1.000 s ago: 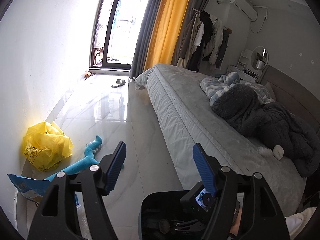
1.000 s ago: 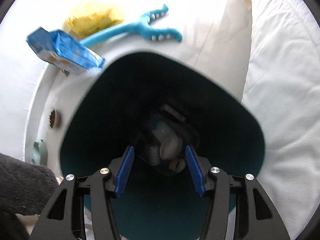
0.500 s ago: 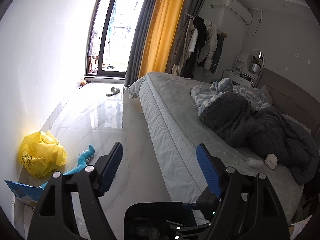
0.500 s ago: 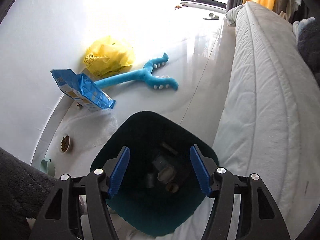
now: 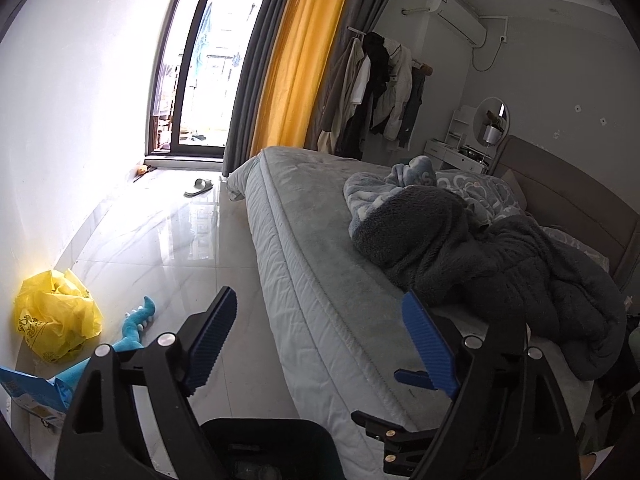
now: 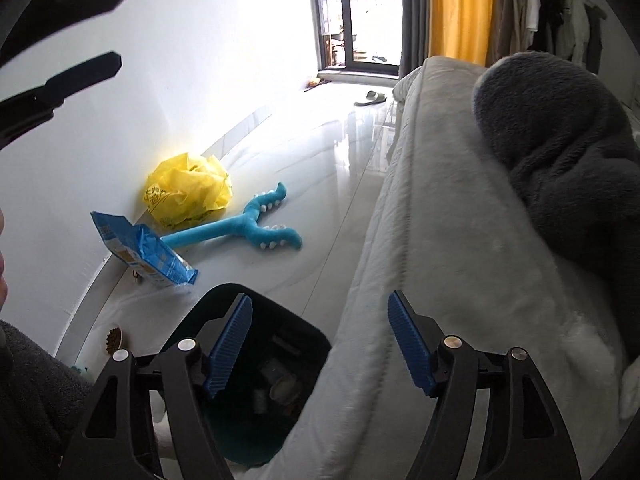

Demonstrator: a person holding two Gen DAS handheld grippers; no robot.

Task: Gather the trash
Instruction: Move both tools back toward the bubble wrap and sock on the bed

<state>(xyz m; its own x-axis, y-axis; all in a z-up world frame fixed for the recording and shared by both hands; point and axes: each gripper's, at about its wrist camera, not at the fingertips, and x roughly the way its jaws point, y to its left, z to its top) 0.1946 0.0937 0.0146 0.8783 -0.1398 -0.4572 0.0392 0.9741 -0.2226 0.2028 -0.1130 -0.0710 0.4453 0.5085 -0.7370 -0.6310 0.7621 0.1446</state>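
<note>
Several trash pieces (image 6: pixel 282 386) lie inside the dark bin (image 6: pixel 224 304).

Both grippers share one build: the left gripper (image 5: pixel 316 344) and right gripper (image 6: pixel 320 346) have matte black angular finger arms with triangular cut-outs, round silver screw heads at the pivots, and blue ribbed pads (image 6: pixel 230 346) on the inner faces. Small brass screws dot a black bracket (image 5: pixel 390 446) low in the left view. A dark grey fleecy sleeve (image 6: pixel 28 396) fills the right view's lower-left corner.
</note>
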